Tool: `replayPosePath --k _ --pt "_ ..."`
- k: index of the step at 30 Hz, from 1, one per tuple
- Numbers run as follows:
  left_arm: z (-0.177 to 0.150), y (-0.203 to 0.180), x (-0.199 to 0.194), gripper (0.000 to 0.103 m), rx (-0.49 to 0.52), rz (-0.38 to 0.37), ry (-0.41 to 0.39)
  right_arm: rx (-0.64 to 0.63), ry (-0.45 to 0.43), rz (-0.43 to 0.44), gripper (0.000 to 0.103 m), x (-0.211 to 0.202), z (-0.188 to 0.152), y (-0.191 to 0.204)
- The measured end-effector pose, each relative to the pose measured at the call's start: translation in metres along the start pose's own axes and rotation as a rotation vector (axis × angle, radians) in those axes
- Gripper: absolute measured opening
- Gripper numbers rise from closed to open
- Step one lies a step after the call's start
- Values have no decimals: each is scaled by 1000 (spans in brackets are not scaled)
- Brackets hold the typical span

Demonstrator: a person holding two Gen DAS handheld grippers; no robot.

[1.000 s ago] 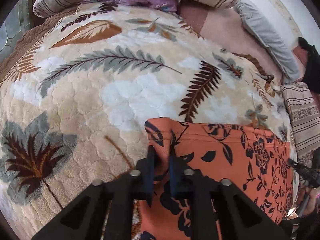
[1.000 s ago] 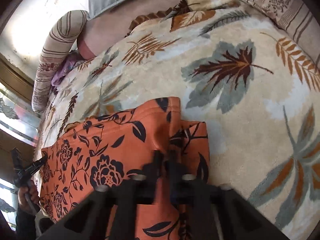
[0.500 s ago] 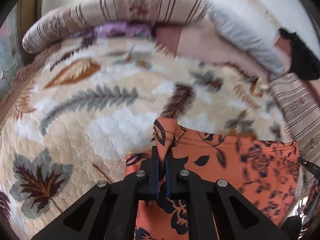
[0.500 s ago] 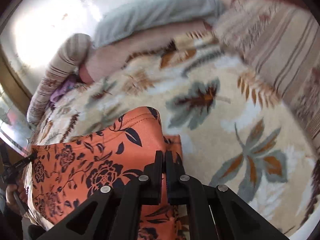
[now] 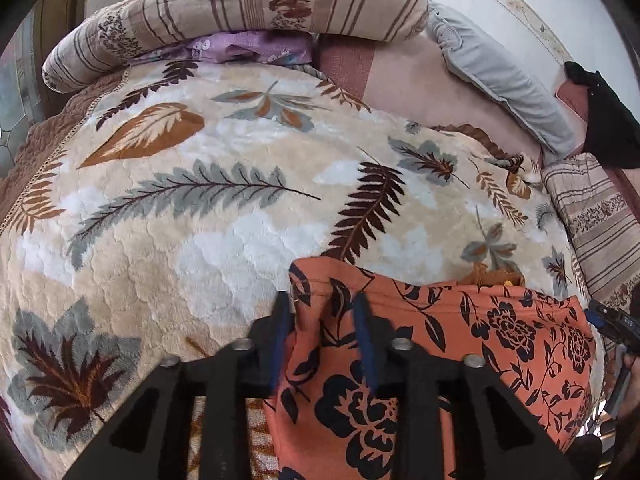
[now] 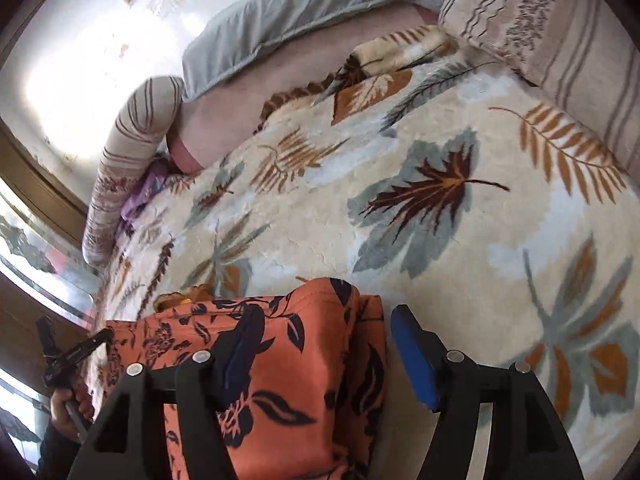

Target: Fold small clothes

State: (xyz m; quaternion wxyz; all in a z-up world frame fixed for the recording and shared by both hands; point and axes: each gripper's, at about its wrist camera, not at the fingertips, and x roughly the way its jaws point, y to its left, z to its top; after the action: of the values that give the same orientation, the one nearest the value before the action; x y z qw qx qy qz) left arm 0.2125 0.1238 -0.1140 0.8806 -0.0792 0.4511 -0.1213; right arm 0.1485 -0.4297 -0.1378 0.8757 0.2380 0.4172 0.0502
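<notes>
We see a plush cream blanket (image 5: 208, 240) printed with grey, brown and rust leaves, spread over the bed. At its far edge lies a long striped bolster (image 5: 240, 12), and a purple floral cloth (image 5: 248, 48) is tucked beneath it. Beside that, a grey pillow (image 5: 504, 80) leans along the pale wall. Another striped cushion (image 6: 560, 20) sits near the blanket's corner, and something black (image 5: 608, 120) rests just past it.

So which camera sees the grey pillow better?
The left wrist view. There the grey pillow is sharp, its gathered seam showing, lying along the far edge of the bed. In the right wrist view the pillow is blurred and washed out by glare, its right end cut off by the picture's top edge.
</notes>
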Motion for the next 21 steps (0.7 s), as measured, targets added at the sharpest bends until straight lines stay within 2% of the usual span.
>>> replayPosePath --k 1,2,3,4,5,6,10,13,18,21 --pt "-1 -1 2 58 2 10 6 -15 30 -17 69 10 3 2" --pt "-2 -1 4 58 1 19 0 -40 42 -46 67 18 4 6" --pt "-2 -2 6 58 6 23 -4 -69 49 -63 57 24 5 10" --pt "-1 -2 7 44 14 30 0 -93 61 -76 38 29 5 14" --pt "0 -2 9 19 18 34 6 -110 80 -110 12 33 6 19" --pt "1 -2 11 5 12 34 30 -122 71 -132 9 31 6 23" --pt "-2 -8 -28 5 28 45 -81 -189 -49 -164 7 -9 4 49" --pt "-14 -20 -94 5 58 7 -222 -210 -215 -153 7 -73 -6 78" --pt "-57 -42 -228 5 105 -55 -475 -210 -484 -61 7 -196 -49 106" --pt "-83 -44 -281 5 112 -58 -544 -188 -575 -12 7 -252 -86 110"
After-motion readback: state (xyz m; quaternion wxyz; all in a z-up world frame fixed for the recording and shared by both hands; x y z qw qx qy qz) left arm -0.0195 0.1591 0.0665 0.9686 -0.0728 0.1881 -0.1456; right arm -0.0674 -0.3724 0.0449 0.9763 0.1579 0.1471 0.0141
